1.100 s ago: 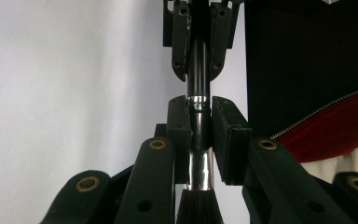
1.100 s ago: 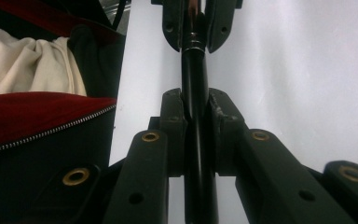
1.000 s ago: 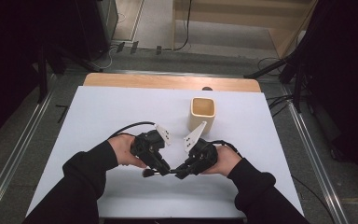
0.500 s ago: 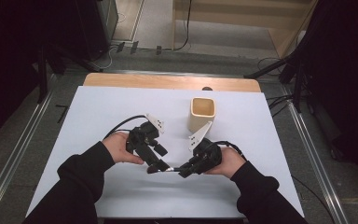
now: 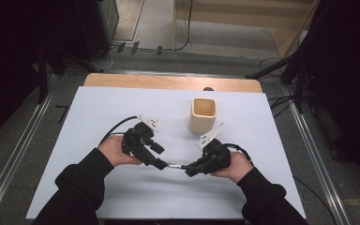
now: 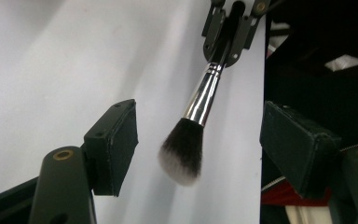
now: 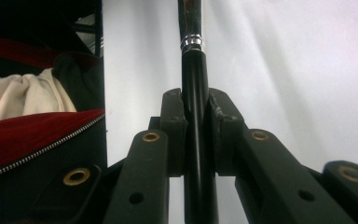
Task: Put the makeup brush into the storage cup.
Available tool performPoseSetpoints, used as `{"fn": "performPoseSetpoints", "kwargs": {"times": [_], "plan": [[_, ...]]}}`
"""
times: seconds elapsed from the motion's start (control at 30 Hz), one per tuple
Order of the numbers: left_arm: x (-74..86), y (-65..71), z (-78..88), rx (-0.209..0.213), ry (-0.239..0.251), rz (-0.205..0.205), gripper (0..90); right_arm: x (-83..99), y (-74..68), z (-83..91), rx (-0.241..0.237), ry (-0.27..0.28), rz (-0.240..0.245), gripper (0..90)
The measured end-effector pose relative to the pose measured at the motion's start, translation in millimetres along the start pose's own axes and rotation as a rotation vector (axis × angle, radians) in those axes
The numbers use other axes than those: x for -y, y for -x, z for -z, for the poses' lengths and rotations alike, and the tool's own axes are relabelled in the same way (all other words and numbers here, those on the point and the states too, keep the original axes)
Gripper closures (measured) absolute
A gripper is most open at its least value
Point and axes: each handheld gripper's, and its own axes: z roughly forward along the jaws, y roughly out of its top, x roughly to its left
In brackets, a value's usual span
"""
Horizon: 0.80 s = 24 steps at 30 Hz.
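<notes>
While right tool clamps brush, left tool gapes.

Your left tongs have let go of the brush and pulled back.

A second ago both tongs sat close together at mid-tabletop; since then your left tongs have swung out to the left and tilted, jaws now spread wide around the bristle end of the brush without touching it. Your right tongs have dropped slightly nearer you.
</notes>
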Motion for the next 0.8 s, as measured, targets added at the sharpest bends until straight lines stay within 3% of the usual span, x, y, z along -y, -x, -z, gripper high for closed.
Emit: {"fn": "performPoseSetpoints", "kwargs": {"times": [0.23,0.37,0.6,0.8], "plan": [[9.5,-1.3,3.5,-0.028,0.036,0.037,28.3,7.9,-3.5,2.1,0.009,0.044,-0.035,78.8],[14.9,-1.5,6.8,-0.078,0.045,0.064,28.3,11.3,-4.7,2.2,0.025,0.057,-0.064,78.8],[23.8,-0.5,13.8,-0.089,0.121,0.124,28.6,17.1,-4.6,3.0,0.065,0.105,-0.146,78.8],[27.2,0.8,14.3,-0.113,0.176,0.165,28.5,20.7,-4.2,4.4,0.110,0.158,-0.189,78.9]]}}
